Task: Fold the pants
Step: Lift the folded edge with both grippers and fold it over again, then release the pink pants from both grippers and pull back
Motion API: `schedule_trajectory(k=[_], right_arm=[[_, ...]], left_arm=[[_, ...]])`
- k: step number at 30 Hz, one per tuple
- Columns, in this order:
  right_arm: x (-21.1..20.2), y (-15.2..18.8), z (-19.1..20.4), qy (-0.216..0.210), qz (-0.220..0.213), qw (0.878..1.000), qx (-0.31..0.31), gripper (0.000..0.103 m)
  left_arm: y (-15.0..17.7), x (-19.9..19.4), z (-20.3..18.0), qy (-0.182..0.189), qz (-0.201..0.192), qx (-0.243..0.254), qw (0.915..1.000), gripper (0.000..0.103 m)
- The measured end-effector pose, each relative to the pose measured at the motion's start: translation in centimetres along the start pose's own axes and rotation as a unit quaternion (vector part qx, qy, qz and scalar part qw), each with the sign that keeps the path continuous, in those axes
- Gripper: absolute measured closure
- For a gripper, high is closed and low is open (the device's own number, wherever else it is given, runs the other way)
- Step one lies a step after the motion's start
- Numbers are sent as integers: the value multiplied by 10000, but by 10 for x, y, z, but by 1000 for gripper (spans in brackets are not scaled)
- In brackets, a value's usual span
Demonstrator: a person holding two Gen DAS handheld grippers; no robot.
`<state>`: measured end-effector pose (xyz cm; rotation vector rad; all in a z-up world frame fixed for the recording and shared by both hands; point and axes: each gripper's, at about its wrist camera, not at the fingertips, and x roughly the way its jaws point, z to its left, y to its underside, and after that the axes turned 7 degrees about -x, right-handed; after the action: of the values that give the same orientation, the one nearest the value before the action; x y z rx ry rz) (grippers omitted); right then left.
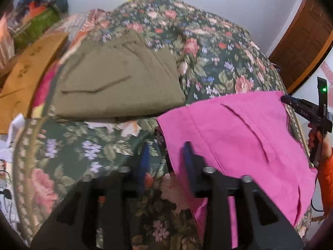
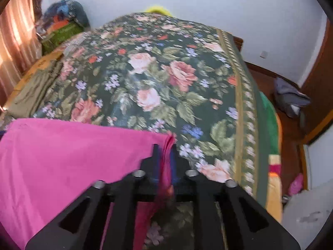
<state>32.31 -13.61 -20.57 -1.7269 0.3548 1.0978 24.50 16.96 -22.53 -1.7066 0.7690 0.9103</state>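
Pink pants (image 1: 235, 129) lie spread on the floral bedspread (image 1: 218, 62). My left gripper (image 1: 166, 158) is open, its right finger (image 1: 188, 162) over the pants' left edge and its left finger over bare bedspread. My right gripper (image 2: 164, 158) is shut on the right corner of the pink pants (image 2: 62, 156), with a bunch of cloth between its fingers. The right gripper also shows in the left wrist view (image 1: 283, 99) at the pants' far right corner.
Folded olive pants (image 1: 116, 83) lie on the bed to the left, also showing in the right wrist view (image 2: 35, 91). A cardboard box (image 1: 27, 73) and piled clothes (image 1: 39, 14) sit at the far left. The bed edge (image 2: 249, 114) drops to a wooden floor on the right.
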Motion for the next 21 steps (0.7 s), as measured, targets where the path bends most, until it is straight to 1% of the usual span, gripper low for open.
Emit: schedule_trajectory(k=[2, 3, 6, 8, 9, 10, 11, 12, 14, 16, 18, 20, 21], right_arm=[[-15, 2, 3, 56, -73, 9999, -75, 62], [-26, 4, 6, 34, -163, 9998, -114, 60], [-53, 8, 16, -61, -318, 9992, -213, 59], [-71, 13, 27, -236, -404, 9985, -267, 59], [-78, 17, 33, -329, -430, 9981, -297, 59], [-86, 22, 41, -446, -460, 9974, -317, 58], [-90, 26, 46, -528, -466, 9970, -310, 56], [-94, 33, 51, -656, -455, 9964, -278, 55], [-100, 48, 65, -911, -395, 9948, -217, 54], [-100, 60, 75, -1021, -303, 9941, -194, 54], [-98, 75, 83, -1149, -175, 9931, -139, 54], [-92, 92, 90, -1230, 26, 9924, -91, 54], [-91, 98, 90, -1240, 33, 9923, -26, 54]], left_arm=[[1, -16, -4, 34, -144, 36, 9999, 63], [2, -22, -6, 69, -179, 44, 9998, 63], [9, -42, -19, 224, -274, 132, 9993, 61], [15, -51, -31, 275, -328, 255, 9988, 61], [19, -54, -38, 302, -352, 323, 9984, 57], [24, -57, -44, 319, -370, 406, 9980, 51], [30, -60, -51, 330, -399, 484, 9975, 49], [37, -62, -58, 358, -409, 549, 9970, 46], [49, -62, -67, 419, -326, 636, 9966, 45], [64, -56, -73, 441, -162, 664, 9967, 45], [78, -48, -77, 378, -13, 712, 9967, 45], [91, -43, -78, 218, -118, 834, 9962, 42], [96, -45, -78, 143, -264, 908, 9954, 36]])
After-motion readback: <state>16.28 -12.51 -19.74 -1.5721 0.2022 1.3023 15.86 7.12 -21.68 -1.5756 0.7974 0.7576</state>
